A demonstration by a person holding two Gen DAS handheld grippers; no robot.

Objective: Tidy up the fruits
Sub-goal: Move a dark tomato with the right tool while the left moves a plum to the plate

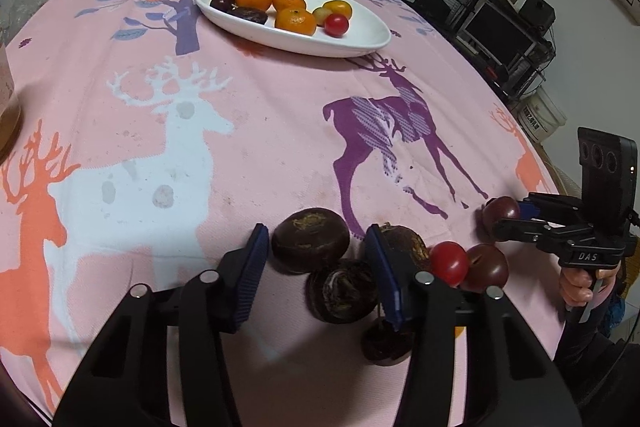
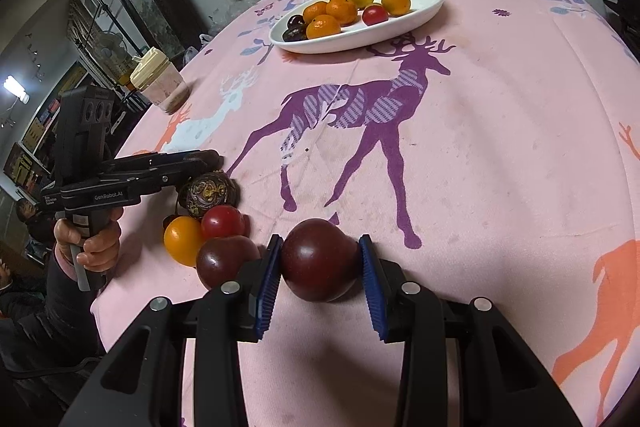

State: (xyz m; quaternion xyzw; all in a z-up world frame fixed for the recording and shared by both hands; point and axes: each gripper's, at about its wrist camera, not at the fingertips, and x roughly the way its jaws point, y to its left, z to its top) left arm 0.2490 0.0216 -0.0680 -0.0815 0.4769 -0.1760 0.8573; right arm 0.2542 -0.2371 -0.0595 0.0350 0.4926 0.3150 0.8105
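A dark red plum sits on the near pink tablecloth, beside a second plum, a cherry tomato, a small orange and brown passion fruits; the far white oval plate holds mandarins.

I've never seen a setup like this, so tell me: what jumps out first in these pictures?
The pink deer-print tablecloth fills both views, and at its far side stands a white oval dish heaped with small oranges and little tomatoes. Nearest the camera, the right gripper has its blue jaws on either side of a dark red plum. The left gripper stands open over dark brown fruits at the near edge.
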